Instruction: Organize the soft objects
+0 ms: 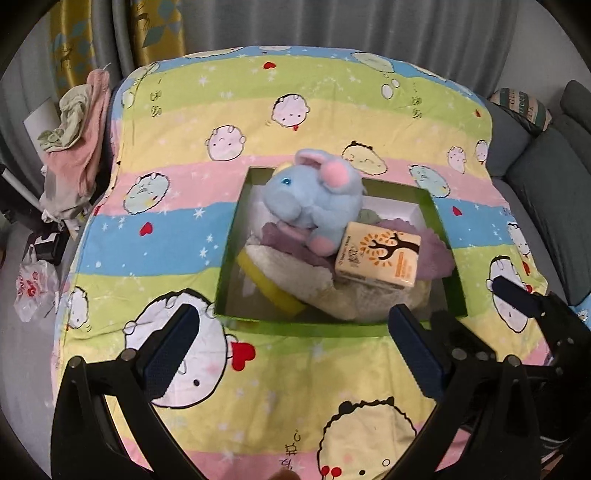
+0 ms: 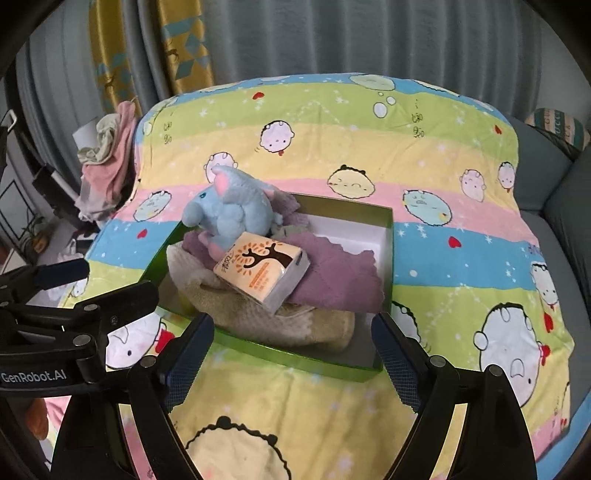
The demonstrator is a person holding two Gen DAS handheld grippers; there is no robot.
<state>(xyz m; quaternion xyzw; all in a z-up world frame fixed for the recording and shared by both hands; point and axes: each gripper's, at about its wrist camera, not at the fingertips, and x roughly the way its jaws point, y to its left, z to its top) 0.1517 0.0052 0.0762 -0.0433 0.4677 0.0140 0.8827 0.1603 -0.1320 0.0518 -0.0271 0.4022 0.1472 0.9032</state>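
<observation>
A green box (image 1: pixel 229 273) (image 2: pixel 388 254) sits on the cartoon-print sheet (image 1: pixel 184 125) (image 2: pixel 369 147). In it lie a blue plush elephant (image 1: pixel 314 195) (image 2: pixel 232 210), a tissue pack with a tree print (image 1: pixel 380 254) (image 2: pixel 262 267), a purple towel (image 1: pixel 432 254) (image 2: pixel 332 273), a cream towel (image 1: pixel 295 273) (image 2: pixel 258 317) and a yellow sponge (image 1: pixel 266 284). My left gripper (image 1: pixel 291 343) is open and empty, just before the box's near edge. My right gripper (image 2: pixel 293 350) is open and empty, also at the near edge. Each gripper shows in the other's view: the right one (image 1: pixel 517 295), the left one (image 2: pixel 74 280).
A pile of pink and pale clothes (image 1: pixel 77 122) (image 2: pixel 107 155) hangs at the sheet's left edge. A grey sofa (image 1: pixel 546 184) (image 2: pixel 569 206) with a patterned cushion (image 1: pixel 521 107) stands at the right. Curtains (image 1: pixel 295 26) hang behind. A plastic bag (image 1: pixel 33 288) lies on the floor at left.
</observation>
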